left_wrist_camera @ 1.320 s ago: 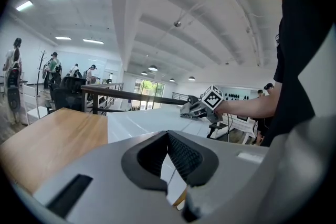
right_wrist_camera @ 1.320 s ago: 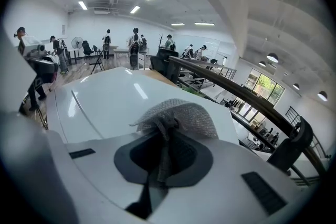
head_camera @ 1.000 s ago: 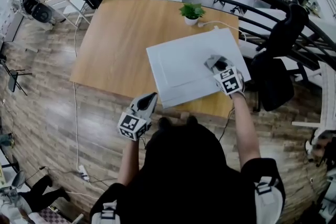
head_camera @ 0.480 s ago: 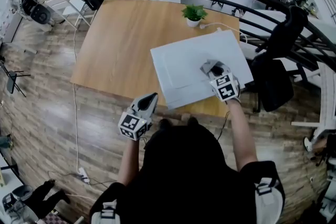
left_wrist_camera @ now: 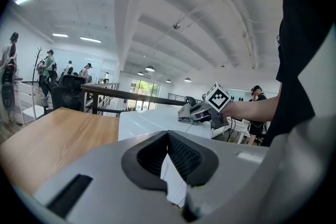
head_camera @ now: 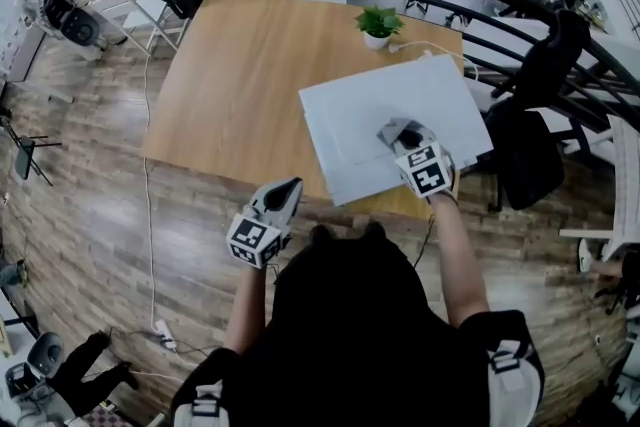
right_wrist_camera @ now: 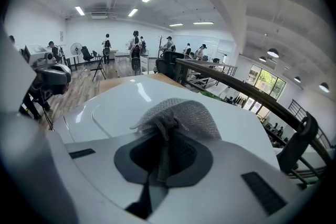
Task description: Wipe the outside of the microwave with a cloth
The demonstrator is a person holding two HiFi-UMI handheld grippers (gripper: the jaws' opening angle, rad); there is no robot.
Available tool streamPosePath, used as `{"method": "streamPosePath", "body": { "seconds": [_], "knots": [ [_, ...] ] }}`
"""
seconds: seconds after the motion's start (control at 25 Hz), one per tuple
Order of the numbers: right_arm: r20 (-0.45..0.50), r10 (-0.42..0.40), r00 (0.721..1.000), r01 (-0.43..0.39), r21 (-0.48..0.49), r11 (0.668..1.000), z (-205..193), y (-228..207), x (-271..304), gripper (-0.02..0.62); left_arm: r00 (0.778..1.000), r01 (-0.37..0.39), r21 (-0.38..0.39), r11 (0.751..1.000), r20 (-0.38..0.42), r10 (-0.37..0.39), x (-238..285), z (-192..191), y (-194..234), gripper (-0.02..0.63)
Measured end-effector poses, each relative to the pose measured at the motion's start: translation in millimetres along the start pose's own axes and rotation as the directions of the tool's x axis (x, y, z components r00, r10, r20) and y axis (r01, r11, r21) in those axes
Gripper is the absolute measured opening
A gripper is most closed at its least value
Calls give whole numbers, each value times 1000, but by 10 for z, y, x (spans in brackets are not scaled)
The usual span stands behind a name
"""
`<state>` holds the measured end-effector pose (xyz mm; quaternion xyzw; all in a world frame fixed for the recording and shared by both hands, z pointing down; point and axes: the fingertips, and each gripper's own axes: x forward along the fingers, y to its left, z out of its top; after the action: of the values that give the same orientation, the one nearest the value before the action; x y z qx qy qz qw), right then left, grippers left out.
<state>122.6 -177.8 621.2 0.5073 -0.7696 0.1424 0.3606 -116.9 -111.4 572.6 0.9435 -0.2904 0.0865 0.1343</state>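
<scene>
My right tongs (head_camera: 398,135) pinch the cloth (right_wrist_camera: 178,113) and hold it on top of the microwave (head_camera: 350,115), which sits on the worktop (head_camera: 230,75). My left tongs (head_camera: 288,187) are pressed together, holding nothing, off the near edge.

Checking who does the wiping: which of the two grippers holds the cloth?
The right gripper, shut on the grey cloth atop the microwave; the left gripper is shut and empty.

Black short-sleeved top (head_camera: 350,335), white shoulder straps (head_camera: 507,356), grey left hand-held gripper (head_camera: 289,185) and right hand-held gripper (head_camera: 396,129) bearing black-and-white marker cubes (head_camera: 249,241)
</scene>
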Motion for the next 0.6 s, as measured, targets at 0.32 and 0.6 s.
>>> {"method": "streamPosePath", "body": {
  "seconds": [0.32, 0.6],
  "knots": [
    [8, 29, 1000, -30, 12, 999, 157, 303, 72, 15, 1000, 13, 4, 1000, -20, -13, -154, -43, 116, 2],
    [10, 38, 999, -38, -27, 999, 277, 599, 156, 15, 999, 30, 21, 999, -23, -29, -206, -49, 209, 2]
  ]
}}
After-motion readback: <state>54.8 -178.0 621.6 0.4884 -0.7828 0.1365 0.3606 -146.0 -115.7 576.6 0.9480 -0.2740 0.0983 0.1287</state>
